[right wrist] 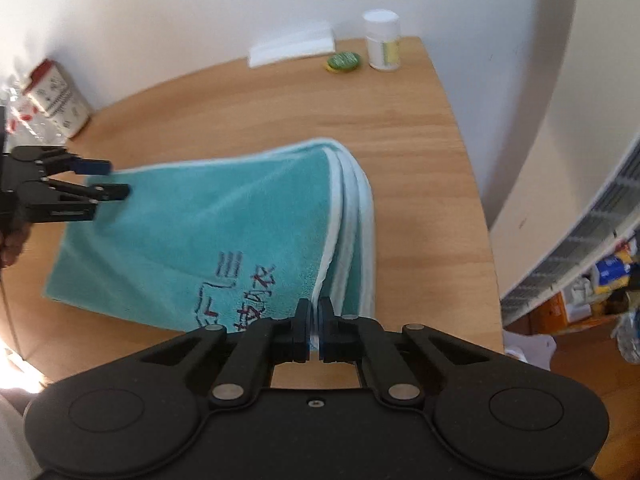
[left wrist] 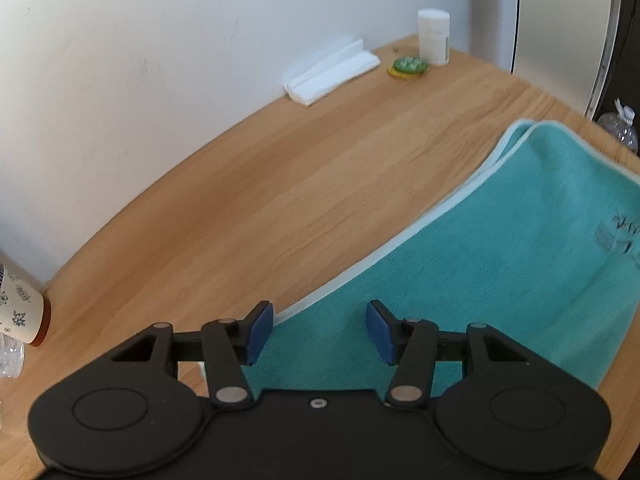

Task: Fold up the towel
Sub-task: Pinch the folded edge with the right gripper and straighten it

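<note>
Between the two sets of tongs, the teal towel (right wrist: 200,232) is lying part-folded on the table (right wrist: 420,208), the right tongs (right wrist: 314,320) clenching its layered near corner while the left tongs (left wrist: 320,332) are hanging released over the opposite edge, likely needing to grip next.

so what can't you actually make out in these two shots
- Teal towel: its near corner is hidden in the right wrist view by the right hand-held gripper; the left wrist view's right edge cuts off its lettering.
- White jar: label too blurred to read, both views.
- Patterned cup: cut off by the left wrist view's left edge.
</note>
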Tool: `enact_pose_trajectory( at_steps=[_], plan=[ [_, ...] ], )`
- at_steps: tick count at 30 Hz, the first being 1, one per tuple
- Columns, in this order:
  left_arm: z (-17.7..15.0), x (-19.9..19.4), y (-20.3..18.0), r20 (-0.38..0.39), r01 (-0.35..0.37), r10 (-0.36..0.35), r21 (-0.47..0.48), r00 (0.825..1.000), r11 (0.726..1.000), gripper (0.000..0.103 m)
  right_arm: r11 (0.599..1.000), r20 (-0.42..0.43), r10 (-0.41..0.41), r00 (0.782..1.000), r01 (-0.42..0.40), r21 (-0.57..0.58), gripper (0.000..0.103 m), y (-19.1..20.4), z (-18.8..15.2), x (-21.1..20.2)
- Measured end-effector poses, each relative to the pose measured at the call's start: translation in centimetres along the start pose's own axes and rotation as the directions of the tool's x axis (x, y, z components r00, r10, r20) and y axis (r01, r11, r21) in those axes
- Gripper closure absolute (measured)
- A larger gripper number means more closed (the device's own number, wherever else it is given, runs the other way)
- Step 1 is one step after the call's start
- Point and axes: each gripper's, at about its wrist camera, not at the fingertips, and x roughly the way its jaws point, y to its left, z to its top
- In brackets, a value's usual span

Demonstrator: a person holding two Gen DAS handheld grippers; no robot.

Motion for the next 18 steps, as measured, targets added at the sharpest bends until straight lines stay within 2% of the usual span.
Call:
enact_pose_trajectory(
  at_steps=[3, 9, 13, 18],
  plan=[
    [-0.3, -0.1, -0.6, 0.012, -0.023, 0.023, 0.043, 1.0, 0.999, 0.05, 0.999, -0.006, -0.043, 0.999, 0.043, -0.012, 0.1, 0.1, -0.5, 1.0],
    [-1.0, -0.5, -1.5, 0.005, -0.088, 0.088, 0.104, 0.996, 0.991, 0.05, 0.987, 0.075, -0.131, 0.988, 0.138, -0.083, 0.1, 1.1, 1.4, -0.1],
    [-1.6, -0.7, -1.0, -0.01, -0.094, 0.095, 0.055, 0.995, 0.994, 0.05, 0.978, 0.107, -0.155, 0.982, 0.168, -0.122, 0.1, 1.4, 2.4, -0.4],
    [-1.6, -0.9, -1.1, -0.016, -0.103, 0.104, 0.044, 0.994, 0.994, 0.05, 0.964, 0.055, -0.203, 0.978, 0.21, -0.164, 0.098, 1.7, 2.3, 1.2]
  ],
)
